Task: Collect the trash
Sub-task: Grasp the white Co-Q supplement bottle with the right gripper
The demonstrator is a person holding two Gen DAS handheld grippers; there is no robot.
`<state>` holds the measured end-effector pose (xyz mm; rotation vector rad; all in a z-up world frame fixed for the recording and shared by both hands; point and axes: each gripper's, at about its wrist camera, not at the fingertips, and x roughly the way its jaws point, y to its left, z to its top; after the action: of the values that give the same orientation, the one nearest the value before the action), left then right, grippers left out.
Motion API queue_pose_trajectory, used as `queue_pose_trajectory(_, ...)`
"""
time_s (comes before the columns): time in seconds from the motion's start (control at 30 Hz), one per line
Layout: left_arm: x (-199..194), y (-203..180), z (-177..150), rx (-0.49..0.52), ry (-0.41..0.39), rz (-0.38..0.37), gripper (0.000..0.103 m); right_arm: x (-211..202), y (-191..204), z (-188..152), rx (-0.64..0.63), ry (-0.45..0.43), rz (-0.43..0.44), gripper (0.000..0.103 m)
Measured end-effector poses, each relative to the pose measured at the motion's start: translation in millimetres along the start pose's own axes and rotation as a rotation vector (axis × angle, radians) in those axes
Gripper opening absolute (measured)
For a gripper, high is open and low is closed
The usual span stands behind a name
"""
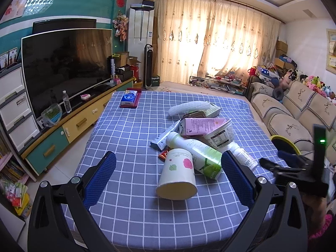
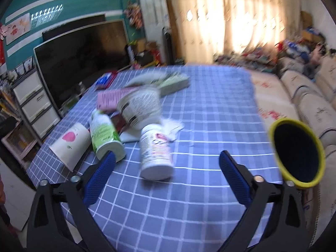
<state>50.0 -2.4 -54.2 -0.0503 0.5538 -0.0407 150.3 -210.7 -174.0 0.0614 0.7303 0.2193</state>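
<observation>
My left gripper has its blue pads spread wide, nothing pressed between them. Just ahead, between the fingers, a paper cup lies on its side, its base toward me. Touching it on the far right side is a green-labelled bottle, and beyond that a pink carton rests on a white tub. Farther ahead lies a white bubble-wrap roll. All sit on the blue checked tablecloth. Off to my right, my right gripper shows only in part.

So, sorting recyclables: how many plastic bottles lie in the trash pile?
2: a green-label bottle beside the paper cup, and a white bottle nearest the right gripper. Others may be hidden.
</observation>
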Motion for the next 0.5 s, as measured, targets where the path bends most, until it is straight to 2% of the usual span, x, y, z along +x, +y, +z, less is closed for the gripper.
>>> queue_pose_trajectory(0.2,18,6,0,-0.01,0.016,-0.009,0.099,39,3,5,0.001,0.086,0.008,0.081)
queue_pose_trajectory(0.33,34,9,1,-0.02,0.038,-0.015,0.099,55,3,7,0.009,0.141,0.043,0.065)
queue_pose_trajectory(0.43,42,10,1,-0.02,0.043,-0.013,0.099,61,3,5,0.018,0.162,0.081,0.048)
queue_pose_trajectory(0.5,47,10,1,-0.021,0.047,-0.015,0.099,62,2,5,0.022,0.157,0.086,0.048)
